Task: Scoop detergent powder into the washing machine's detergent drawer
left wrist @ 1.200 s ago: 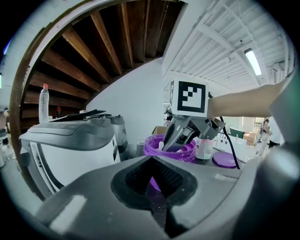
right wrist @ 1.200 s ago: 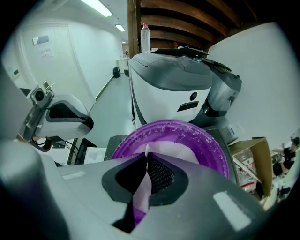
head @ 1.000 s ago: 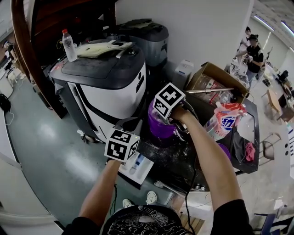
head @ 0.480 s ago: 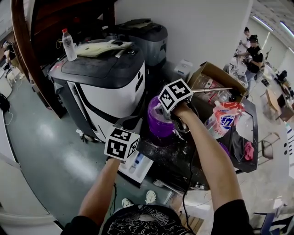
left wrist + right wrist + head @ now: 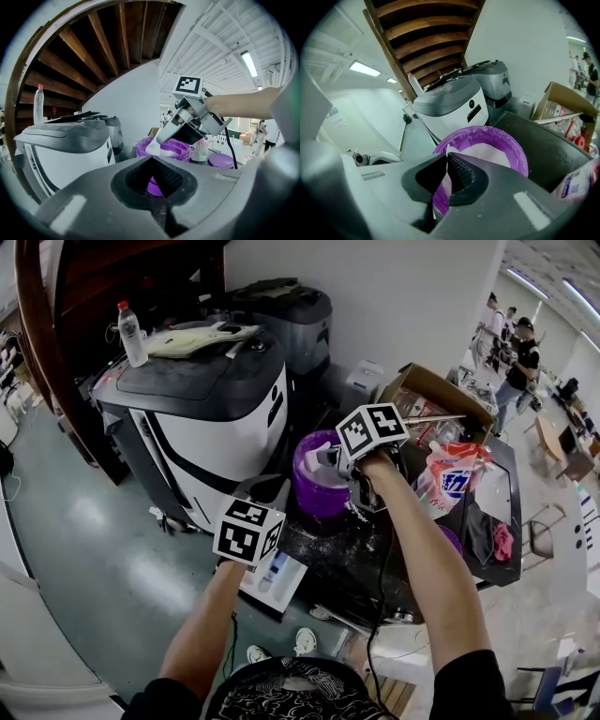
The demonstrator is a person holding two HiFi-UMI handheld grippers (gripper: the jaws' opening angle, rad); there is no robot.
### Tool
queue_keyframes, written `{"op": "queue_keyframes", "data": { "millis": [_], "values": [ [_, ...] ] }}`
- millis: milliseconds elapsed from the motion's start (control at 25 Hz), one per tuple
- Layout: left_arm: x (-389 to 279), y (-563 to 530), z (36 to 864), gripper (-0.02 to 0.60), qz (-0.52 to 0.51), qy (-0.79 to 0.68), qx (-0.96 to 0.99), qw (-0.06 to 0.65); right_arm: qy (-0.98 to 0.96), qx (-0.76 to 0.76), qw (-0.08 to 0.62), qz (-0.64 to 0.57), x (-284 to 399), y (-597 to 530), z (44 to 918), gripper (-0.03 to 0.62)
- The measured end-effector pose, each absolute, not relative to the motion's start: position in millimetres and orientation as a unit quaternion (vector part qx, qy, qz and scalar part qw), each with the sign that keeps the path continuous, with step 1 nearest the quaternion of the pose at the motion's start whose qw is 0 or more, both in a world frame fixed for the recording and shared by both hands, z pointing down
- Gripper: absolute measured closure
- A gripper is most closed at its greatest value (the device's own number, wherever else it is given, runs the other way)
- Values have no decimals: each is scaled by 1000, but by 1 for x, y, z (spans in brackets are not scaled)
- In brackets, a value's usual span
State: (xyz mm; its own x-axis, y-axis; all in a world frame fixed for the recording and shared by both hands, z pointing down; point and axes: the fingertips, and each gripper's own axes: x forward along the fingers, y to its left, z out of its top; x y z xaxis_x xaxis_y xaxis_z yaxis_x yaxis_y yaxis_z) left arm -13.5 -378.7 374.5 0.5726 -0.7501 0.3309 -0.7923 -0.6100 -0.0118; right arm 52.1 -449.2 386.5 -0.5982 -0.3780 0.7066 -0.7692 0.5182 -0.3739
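- Washing machine (image 5: 216, 418): grey-and-white body at the left of the head view, with a plastic bottle (image 5: 129, 334) standing on its lid.
- Dark worktop (image 5: 352, 554): just right of the machine and dusted with spilled white grains. It carries the tub and a printed detergent pouch (image 5: 452, 482).
- Detergent drawer (image 5: 272, 582): a white tray with a blue insert, low and in front of the worktop, well below the tub. Its identity as the drawer is a judgement.
- Purple tub (image 5: 314, 491): open and upright near the worktop's left edge. It holds the detergent powder (image 5: 490, 154), which lies as a pale heap.
- Right gripper (image 5: 446, 157): poised over the tub's rim, its jaws pressed together on the scoop's thin handle.
- Left gripper (image 5: 151, 159): held low between machine and drawer, pointing at the tub. Its jaws meet tip to tip with nothing between them.
- Scoop (image 5: 154, 146): white plastic, with its bowl dipped into the powder.
- Handling (judged): the scoop is light and stiff, and is best pinched at the handle's far end. The powder is loose and spills readily, so the bowl must travel level to the drawer. The tub looks light enough to slide if nudged.
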Motion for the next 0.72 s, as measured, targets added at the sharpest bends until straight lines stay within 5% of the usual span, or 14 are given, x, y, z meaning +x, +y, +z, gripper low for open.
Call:
{"op": "queue_keyframes", "data": {
  "millis": [720],
  "values": [
    [1, -382, 370, 581, 147, -426, 891, 64, -813, 352, 46, 461, 68, -447, 358, 559]
  ]
}}
